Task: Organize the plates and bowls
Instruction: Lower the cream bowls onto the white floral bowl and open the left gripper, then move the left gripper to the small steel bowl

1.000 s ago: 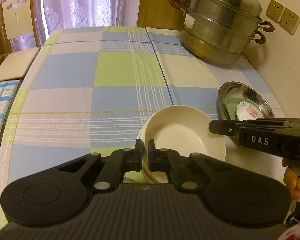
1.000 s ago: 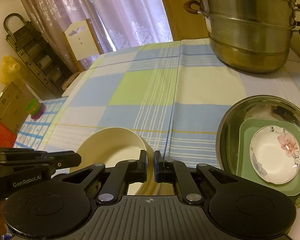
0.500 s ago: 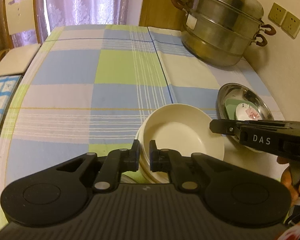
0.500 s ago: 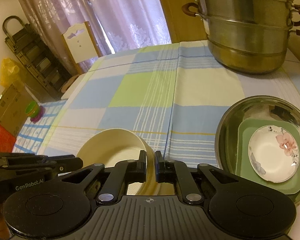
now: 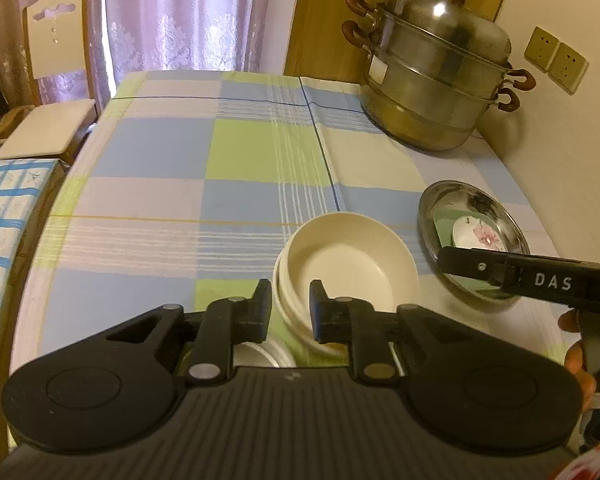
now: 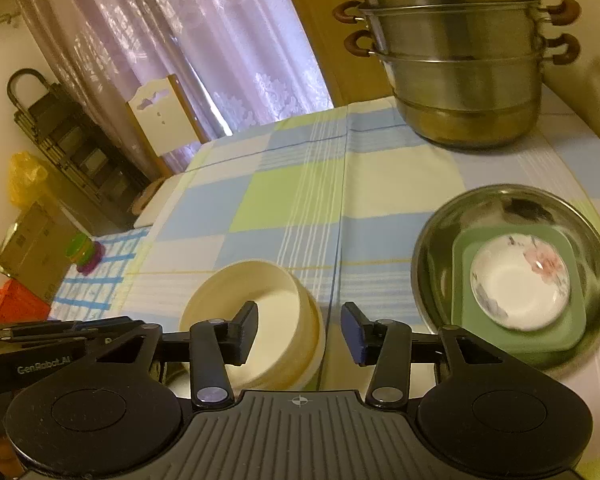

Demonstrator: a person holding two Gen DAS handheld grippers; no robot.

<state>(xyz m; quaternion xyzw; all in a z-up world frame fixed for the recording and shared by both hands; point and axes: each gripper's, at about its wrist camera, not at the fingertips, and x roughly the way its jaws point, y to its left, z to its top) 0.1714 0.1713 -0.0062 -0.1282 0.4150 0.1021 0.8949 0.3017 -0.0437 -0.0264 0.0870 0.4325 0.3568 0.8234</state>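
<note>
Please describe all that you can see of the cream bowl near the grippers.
The cream bowl is round, deep and plain, matte like plastic or melamine, and empty. It sits upright as the top of a nested stack; further rims show below its near side. The stack stands on the checked tablecloth, apart from the steel basin. Both grippers are open at its near edge: the left gripper and the right gripper straddle its rim.

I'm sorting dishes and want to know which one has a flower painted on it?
The small round white saucer, with a pink flower near its rim. It lies on the green square plate inside the steel basin. The cream bowls are plain.
</note>
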